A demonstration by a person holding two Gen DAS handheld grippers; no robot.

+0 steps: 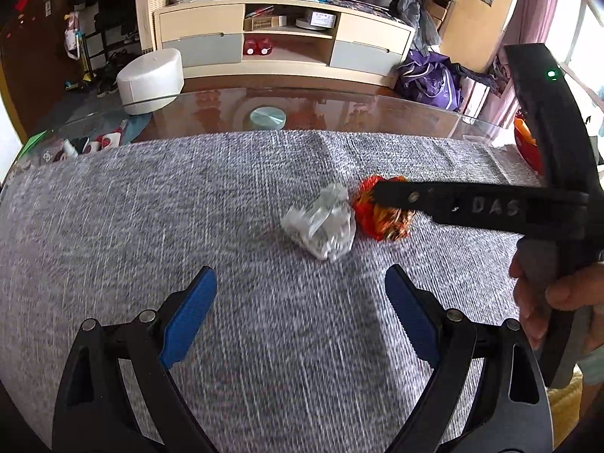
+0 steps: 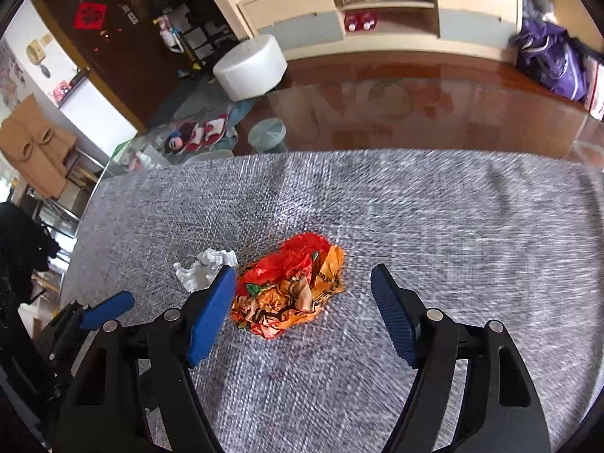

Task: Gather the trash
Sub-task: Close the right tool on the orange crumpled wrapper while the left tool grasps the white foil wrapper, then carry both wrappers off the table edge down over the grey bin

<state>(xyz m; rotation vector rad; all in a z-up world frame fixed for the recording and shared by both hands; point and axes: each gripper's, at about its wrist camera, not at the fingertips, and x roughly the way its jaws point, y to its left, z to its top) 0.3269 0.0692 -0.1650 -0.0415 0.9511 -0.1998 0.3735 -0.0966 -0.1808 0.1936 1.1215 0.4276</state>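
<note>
Lining up on the trash

My right gripper [image 2: 302, 302] spreads wide around the orange wrapper [image 2: 290, 287]; my left gripper [image 1: 302, 302] waits open, white paper [image 1: 321, 222] at twelve o'clock.

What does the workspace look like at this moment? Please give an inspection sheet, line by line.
Surface: grey woven cloth over a glass table.
Job's things: orange-red crumpled wrapper and white crumpled paper, lying side by side on the cloth.
Clutter: nothing seen on the cloth besides these two.
Grippers: right tool open, low around the wrapper, not closed on it; left tool open, empty, short of the paper.
Cables: nothing seen.
Surroundings: TV cabinet, white round stool, purple bags, toys on the floor.
</note>
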